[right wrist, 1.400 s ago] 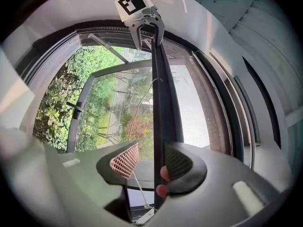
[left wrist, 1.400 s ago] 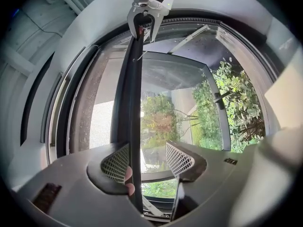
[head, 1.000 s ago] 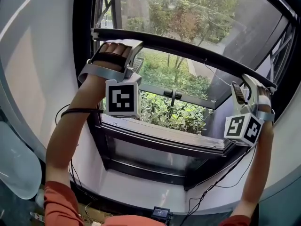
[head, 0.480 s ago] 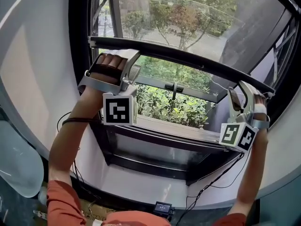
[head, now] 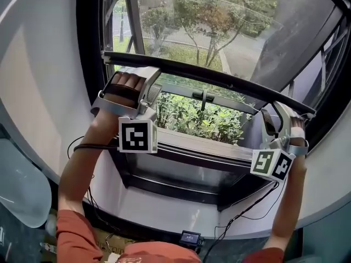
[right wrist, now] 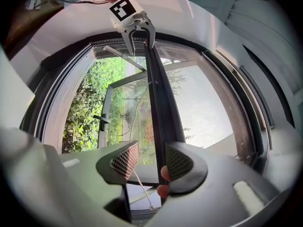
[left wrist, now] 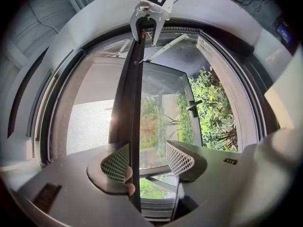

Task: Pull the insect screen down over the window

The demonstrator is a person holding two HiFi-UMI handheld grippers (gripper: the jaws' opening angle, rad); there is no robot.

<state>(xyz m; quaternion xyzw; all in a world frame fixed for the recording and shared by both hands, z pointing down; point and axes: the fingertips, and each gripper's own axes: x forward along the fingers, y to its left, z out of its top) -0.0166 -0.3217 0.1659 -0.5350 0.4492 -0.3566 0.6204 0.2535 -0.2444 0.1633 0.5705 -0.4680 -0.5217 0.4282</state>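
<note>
The insect screen's dark bottom bar (head: 219,81) crosses the window from left to right, with grey mesh (head: 219,26) stretched above it. My left gripper (head: 147,85) straddles the bar near its left end. My right gripper (head: 276,118) straddles it near its right end. In the left gripper view the bar (left wrist: 135,103) runs between the jaws of the left gripper (left wrist: 147,157), against the left pad (left wrist: 117,162), with a gap to the other pad. In the right gripper view the bar (right wrist: 161,103) lies against the right pad (right wrist: 180,163) of the right gripper (right wrist: 152,161). The person's fingertips hook over the bar at both ends.
Below the bar the window is uncovered, showing green plants (head: 203,122), a casement handle (head: 204,97) and the sill (head: 192,147). A thin cord (right wrist: 139,188) hangs by the right jaws. Cables and a small device (head: 190,238) lie on the floor below.
The bar has come down the window with both grippers on it. More mesh shows above it, and the uncovered gap above the sill is smaller.
</note>
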